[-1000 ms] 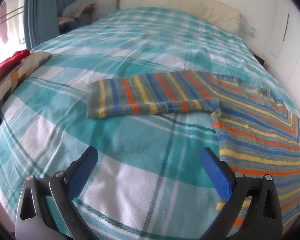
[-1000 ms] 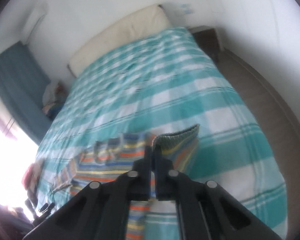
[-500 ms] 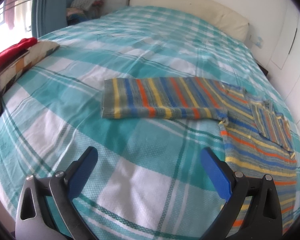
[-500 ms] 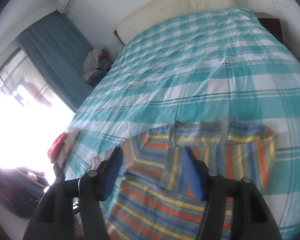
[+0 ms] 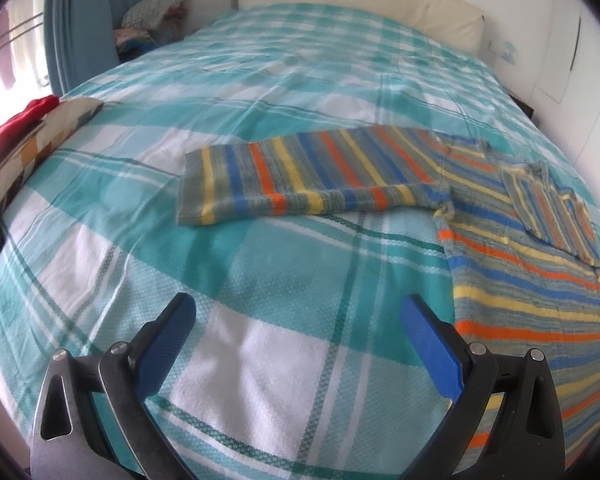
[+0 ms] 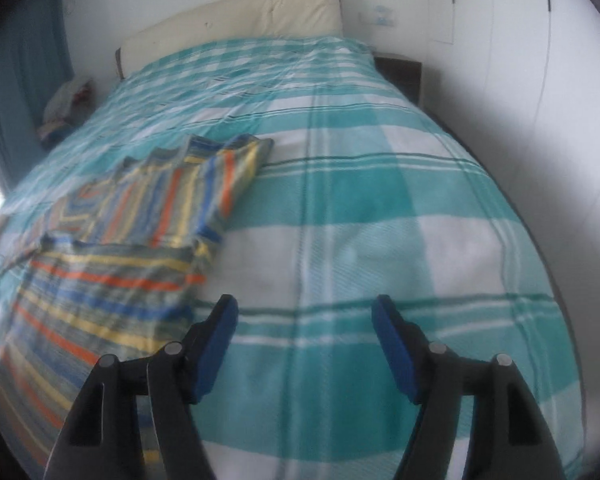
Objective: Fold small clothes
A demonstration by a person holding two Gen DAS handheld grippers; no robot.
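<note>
On the bed (image 5: 260,360), the sweater (image 5: 520,280) had one sleeve (image 6: 204,196) folded in; the other sleeve (image 5: 300,176) lay outstretched; left gripper (image 5: 300,344) gaped empty, right gripper (image 6: 304,340) was opening, empty.

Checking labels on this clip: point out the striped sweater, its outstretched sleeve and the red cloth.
striped sweater (image 6: 112,280), right wrist view, on its body panel.
outstretched sleeve (image 5: 300,176), left wrist view, mid-sleeve.
red cloth (image 5: 16,126), left wrist view, on its bunched middle.

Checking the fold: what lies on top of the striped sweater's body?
One sleeve lies folded across the striped sweater near its collar. The other sleeve stretches out on the bedspread. Whatever the folded sleeve covers is hidden.
</note>
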